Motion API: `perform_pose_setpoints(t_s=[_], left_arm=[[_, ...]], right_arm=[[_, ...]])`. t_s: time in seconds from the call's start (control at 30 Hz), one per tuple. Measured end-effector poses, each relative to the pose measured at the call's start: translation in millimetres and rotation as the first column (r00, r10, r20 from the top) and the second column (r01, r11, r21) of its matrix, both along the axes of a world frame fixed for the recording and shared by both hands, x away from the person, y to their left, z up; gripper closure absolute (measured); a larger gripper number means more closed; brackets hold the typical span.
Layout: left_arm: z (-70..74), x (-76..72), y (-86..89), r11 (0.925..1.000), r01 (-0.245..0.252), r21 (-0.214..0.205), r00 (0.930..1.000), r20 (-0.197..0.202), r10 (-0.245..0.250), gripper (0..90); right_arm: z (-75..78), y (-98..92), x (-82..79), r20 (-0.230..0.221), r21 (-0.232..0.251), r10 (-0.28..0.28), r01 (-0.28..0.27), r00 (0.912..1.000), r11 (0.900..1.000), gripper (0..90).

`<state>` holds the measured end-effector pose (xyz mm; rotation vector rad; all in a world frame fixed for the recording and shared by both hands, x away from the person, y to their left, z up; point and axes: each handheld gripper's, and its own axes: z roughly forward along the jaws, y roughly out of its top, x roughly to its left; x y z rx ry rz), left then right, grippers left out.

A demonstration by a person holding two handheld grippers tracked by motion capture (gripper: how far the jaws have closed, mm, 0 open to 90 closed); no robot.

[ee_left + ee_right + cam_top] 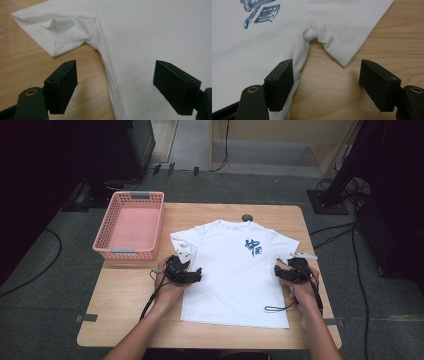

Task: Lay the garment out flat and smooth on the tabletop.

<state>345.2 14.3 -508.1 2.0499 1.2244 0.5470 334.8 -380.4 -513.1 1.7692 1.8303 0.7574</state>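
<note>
Shirt (235,270) flat, middle of bench (125,295), print up. Left hand-held gripper (192,276) at left side seam under sleeve, jaws apart, nothing pinched. Right hand-held gripper (281,272) same at right seam. Pinch both cloth layers, lift evenly, fold sides in.

A lab or recording room: a lone wooden table (125,305) stands on grey carpet (50,310), with cables (345,232) trailing over the floor, dark equipment stands (332,195) around it, and tape marks (86,318) fixing its position.
</note>
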Motion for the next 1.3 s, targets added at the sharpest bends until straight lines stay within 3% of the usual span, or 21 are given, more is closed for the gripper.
perform_pose_setpoints(t_s=[0.07,0.27,0.6,0.7,0.77,0.83,0.93,1.0,1.17,1.3], left_arm=[[-2.3,-6.0,3.3,1.0,-0.005,0.0,1.0,-0.004,0.005,19.9],[-4.2,-18.2,16.3,0.9996,-0.018,-0.021,0.9998,-0.011,0.017,19.9],[-9.8,-38.3,34.5,0.9992,-0.034,-0.021,0.9993,-0.015,0.034,19.9],[-9.0,-29.5,40.3,0.9923,-0.099,-0.074,0.9949,0.01,0.1,21.2],[-7.7,-19.8,44.9,0.9828,-0.134,-0.128,0.9894,0.041,0.14,38.3],[-8.4,-8.2,49.1,0.9679,-0.161,-0.193,0.9852,0.026,0.169,52.0],[-9.0,5.3,48.4,0.9535,-0.181,-0.241,0.9809,0.026,0.193,66.6],[-7.8,13.5,44.2,0.9573,-0.179,-0.227,0.9801,0.045,0.194,71.1],[-6.9,40.5,35.5,0.9501,-0.233,-0.207,0.9683,0.041,0.247,79.1],[-10.0,58.6,27.9,0.9549,-0.255,-0.152,0.9641,0.035,0.263,81.8]], right_arm=[[-2.2,-0.1,-2.3,0.0,-0.017,0.002,-0.002,1.0,0.9998,27.2],[-1.8,-7.2,-6.5,0.016,0.006,-0.015,0.015,0.9997,0.9999,27.1],[3.0,0.2,-37.6,0.025,0.043,0.069,-0.071,0.9973,0.9966,24.2],[-2.7,2.6,-45.9,0.012,0.034,0.072,-0.072,0.9973,0.9968,23.8],[-5.1,4.4,-51.2,0.023,0.021,0.071,-0.071,0.9972,0.9972,23.6],[-5.6,4.9,-54.9,0.028,0.015,0.07,-0.071,0.9971,0.9974,23.6],[-6.5,5.3,-60.2,0.038,0.008,0.071,-0.071,0.9967,0.9974,26.1],[-6.0,4.8,-63.1,0.043,0.016,0.076,-0.077,0.9962,0.9969,29.2],[-7.4,5.4,-65.8,0.055,0.012,0.081,-0.082,0.9952,0.9966,29.2],[-8.3,5.6,-66.9,0.067,0.014,0.077,-0.079,0.9948,0.9968,29.2]])
